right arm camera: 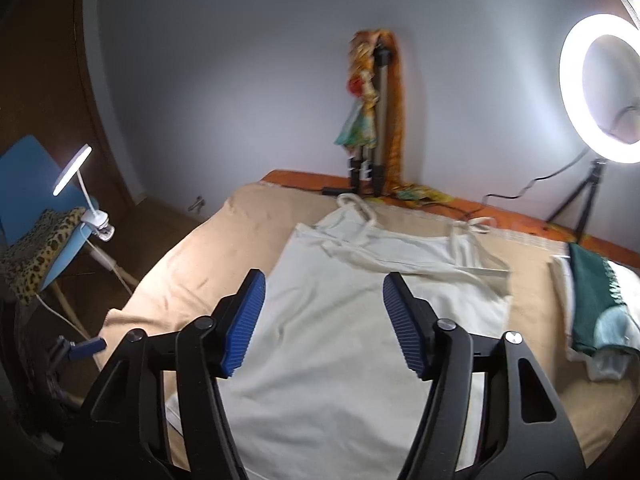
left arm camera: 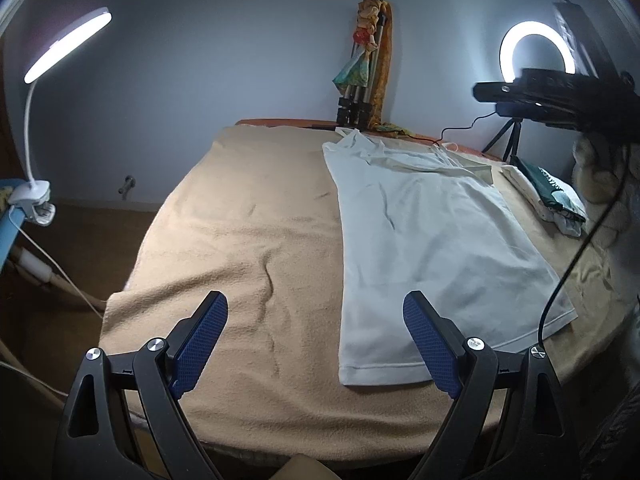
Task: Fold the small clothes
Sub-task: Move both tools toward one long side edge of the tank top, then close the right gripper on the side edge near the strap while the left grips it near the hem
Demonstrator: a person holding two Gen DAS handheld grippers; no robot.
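Here, a white strappy cotton camisole (right arm camera: 352, 320) lies spread flat, straps toward the wall, on a tan fleece blanket (left arm camera: 240, 220) covering the bed. The left hand-held gripper (left arm camera: 316, 344) hovers near the garment's hem corner, its blue ribbed pads wide apart and holding nothing. The right hand-held gripper (right arm camera: 324, 320) hangs above the camisole's middle, jaws partly open and empty, no cloth between them. Folding appears not yet begun; the next move likely calls for each gripper to drop to an edge and pinch a single layer cleanly. A folded green and white pile (right arm camera: 592, 312) sits near the right edge; a glowing ring light (right arm camera: 600, 92) and a clip-on desk lamp (left arm camera: 68, 44) flank the bed.
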